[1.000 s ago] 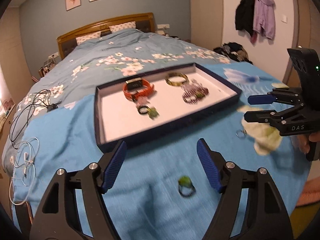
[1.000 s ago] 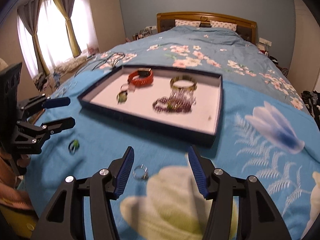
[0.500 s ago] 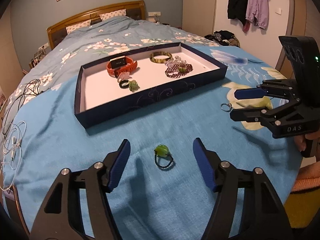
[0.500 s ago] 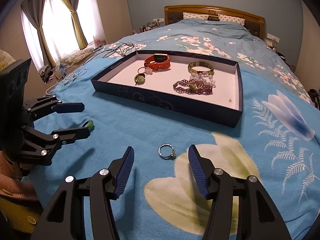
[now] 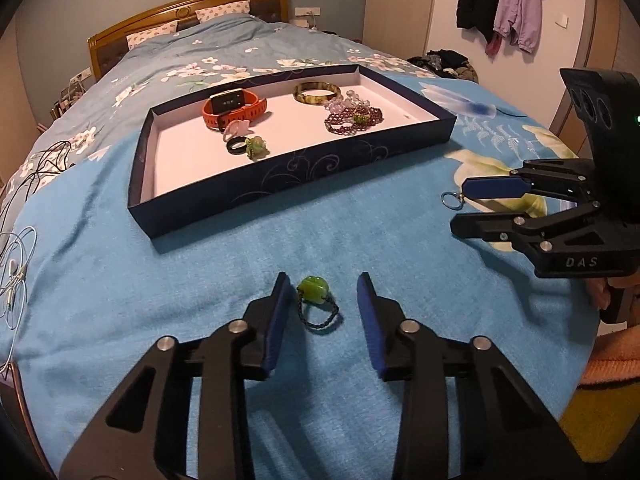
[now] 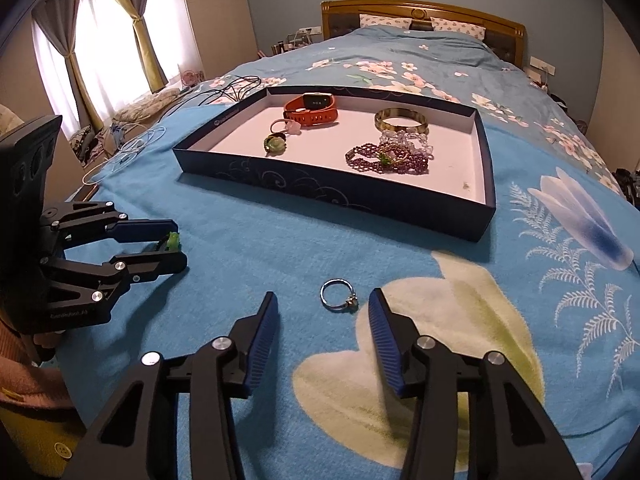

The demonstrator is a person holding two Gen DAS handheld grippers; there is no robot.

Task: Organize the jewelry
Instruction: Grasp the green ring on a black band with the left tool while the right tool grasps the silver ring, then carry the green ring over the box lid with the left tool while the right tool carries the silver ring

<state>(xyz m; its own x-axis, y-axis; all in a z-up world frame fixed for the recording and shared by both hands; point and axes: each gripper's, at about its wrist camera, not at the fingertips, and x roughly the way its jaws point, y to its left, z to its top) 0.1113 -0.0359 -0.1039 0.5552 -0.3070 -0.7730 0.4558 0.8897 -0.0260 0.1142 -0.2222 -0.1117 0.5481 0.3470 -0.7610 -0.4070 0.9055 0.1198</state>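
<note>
A green-stone ring (image 5: pixel 318 303) on a dark braided band lies on the blue bedspread between the open fingers of my left gripper (image 5: pixel 323 292); it also shows in the right wrist view (image 6: pixel 171 241). A silver ring (image 6: pixel 338 295) lies just ahead of my open right gripper (image 6: pixel 322 307); in the left wrist view it (image 5: pixel 451 199) sits at the tips of that gripper (image 5: pixel 460 210). A dark blue tray (image 5: pixel 280 176) with a white floor holds an orange watch (image 5: pixel 234 107), a bangle (image 5: pixel 318 92), beaded bracelets (image 5: pixel 354 118) and rings (image 5: pixel 246 146).
White and black cables (image 5: pixel 16 248) lie on the bed at the left. The bed's near edge is close behind both grippers. Coats (image 5: pixel 502 0) hang on the far wall. The headboard (image 6: pixel 420 12) is far beyond the tray.
Both grippers have come down and forward: the green ring now lies between my left fingers, and the silver ring lies at my right fingertips. Both jaws have narrowed somewhat.
</note>
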